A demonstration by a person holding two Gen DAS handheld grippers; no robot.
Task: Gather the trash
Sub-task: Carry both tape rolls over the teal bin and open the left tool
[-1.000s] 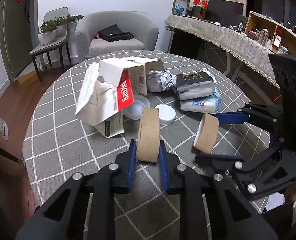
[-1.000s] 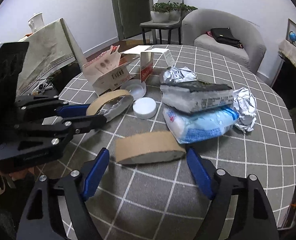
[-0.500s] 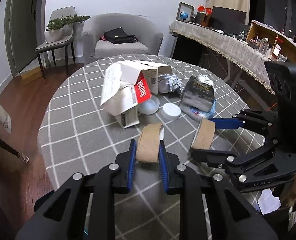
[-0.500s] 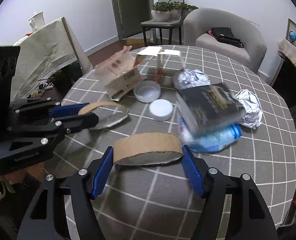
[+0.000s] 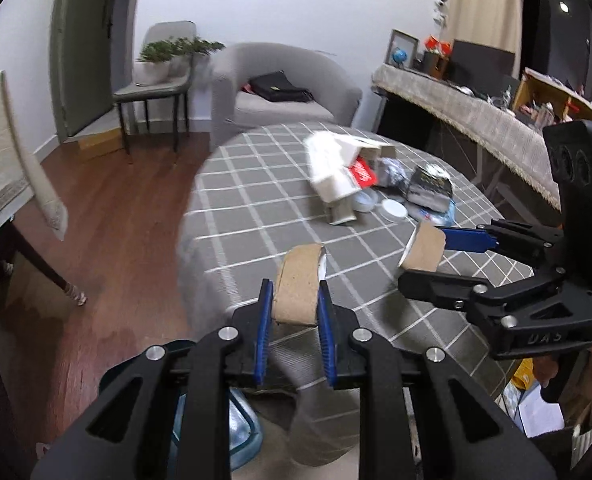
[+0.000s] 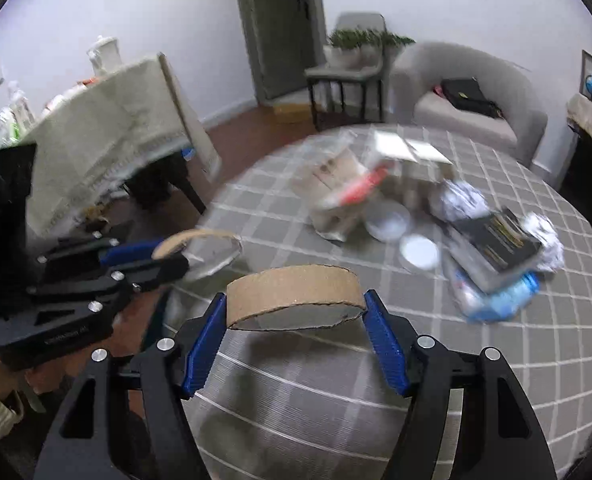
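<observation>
Left gripper and right gripper each clamp a cardboard ring (lifted clear); torn box, foil and lids remain on the checked table.

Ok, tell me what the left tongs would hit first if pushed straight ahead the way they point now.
Holding a cardboard ring, the left tongs point over the grey checked tablecloth. That bare cloth probably comes first; the white carton lies further off to the right. Depth is uncertain.
</observation>
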